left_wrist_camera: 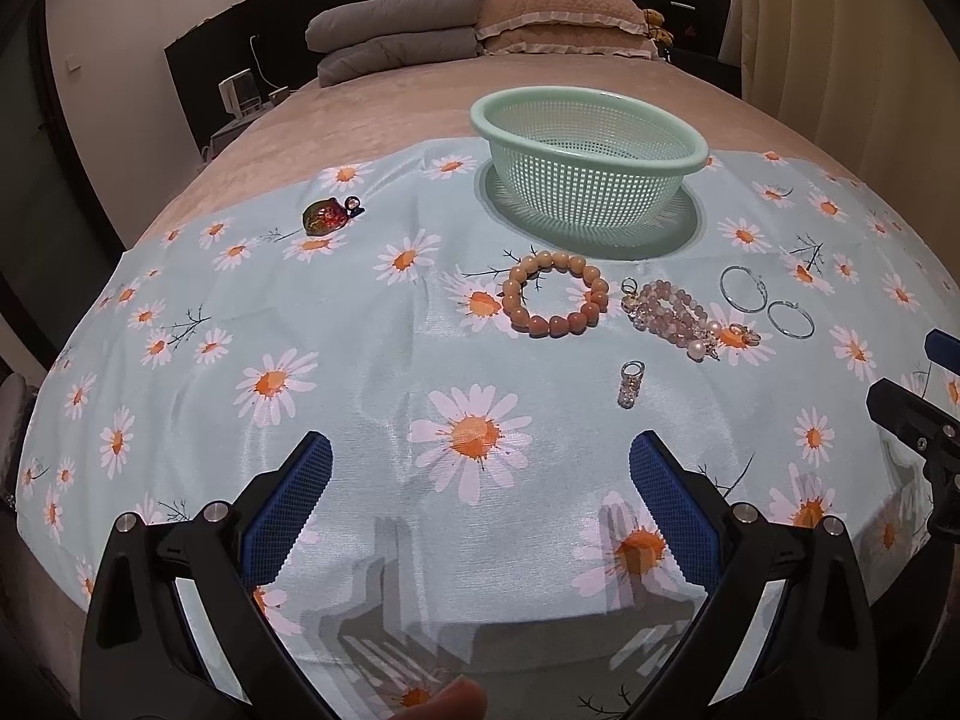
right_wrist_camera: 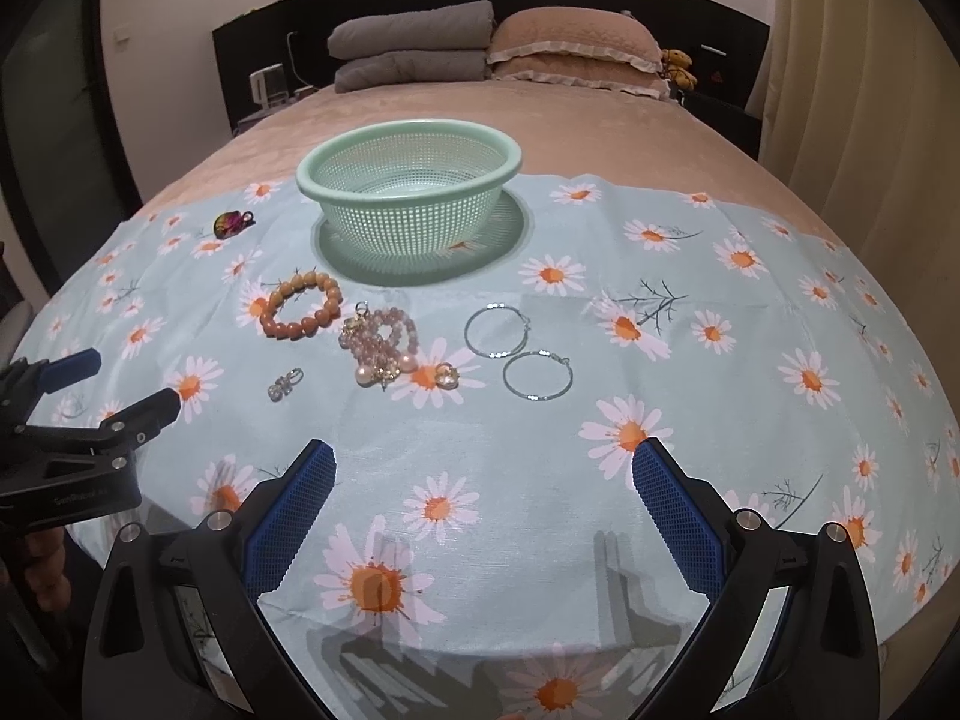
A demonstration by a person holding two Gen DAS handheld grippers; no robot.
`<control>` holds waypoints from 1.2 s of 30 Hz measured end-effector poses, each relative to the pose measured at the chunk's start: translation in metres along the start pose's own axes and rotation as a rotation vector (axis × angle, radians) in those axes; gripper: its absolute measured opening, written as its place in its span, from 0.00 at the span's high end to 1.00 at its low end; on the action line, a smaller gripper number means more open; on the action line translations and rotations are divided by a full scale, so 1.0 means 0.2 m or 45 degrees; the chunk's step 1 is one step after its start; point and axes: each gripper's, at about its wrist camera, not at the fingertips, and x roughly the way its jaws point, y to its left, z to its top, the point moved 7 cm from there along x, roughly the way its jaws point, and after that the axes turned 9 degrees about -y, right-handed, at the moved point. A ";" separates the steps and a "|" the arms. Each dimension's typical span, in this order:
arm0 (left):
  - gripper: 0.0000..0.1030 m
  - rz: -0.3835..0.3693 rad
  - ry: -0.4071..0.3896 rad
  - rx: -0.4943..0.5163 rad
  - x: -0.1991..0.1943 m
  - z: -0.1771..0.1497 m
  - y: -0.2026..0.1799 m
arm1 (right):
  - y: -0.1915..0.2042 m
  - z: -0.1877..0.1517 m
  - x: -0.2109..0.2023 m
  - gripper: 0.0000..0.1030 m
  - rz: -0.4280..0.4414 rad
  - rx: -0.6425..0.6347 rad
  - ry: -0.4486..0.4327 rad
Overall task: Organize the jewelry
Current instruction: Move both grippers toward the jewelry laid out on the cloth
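A: Starting where? Both the left tongs (left_wrist_camera: pixel 480 480) and right tongs (right_wrist_camera: pixel 483 486) gape wide, holding nothing.

B: Every piece lies on the cloth (right_wrist_camera: pixel 690 360) before the basket (right_wrist_camera: pixel 408 156), which looks empty. I'd take the bead bracelet (left_wrist_camera: pixel 555 300) first.

A: How?

B: Pinch one side across the beads, lift straight, drop inside the rim. The hoops (right_wrist_camera: pixel 516 354) lie flat; they'll be harder.

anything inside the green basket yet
No jewelry shows inside the green basket; its mesh floor looks bare in the right wrist view. The near wall hides part of the bottom, so a very small piece there can't be ruled out.
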 end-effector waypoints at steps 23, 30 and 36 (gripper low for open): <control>0.05 -0.004 0.064 0.021 0.14 0.04 -0.02 | -0.07 0.01 0.15 0.07 -0.023 -0.011 0.091; 0.05 -0.008 0.092 0.028 0.21 0.06 -0.01 | -0.14 0.03 0.22 0.07 -0.040 0.033 0.123; 0.06 -0.019 0.120 0.015 0.30 0.10 0.01 | -0.24 0.07 0.32 0.07 -0.034 0.098 0.144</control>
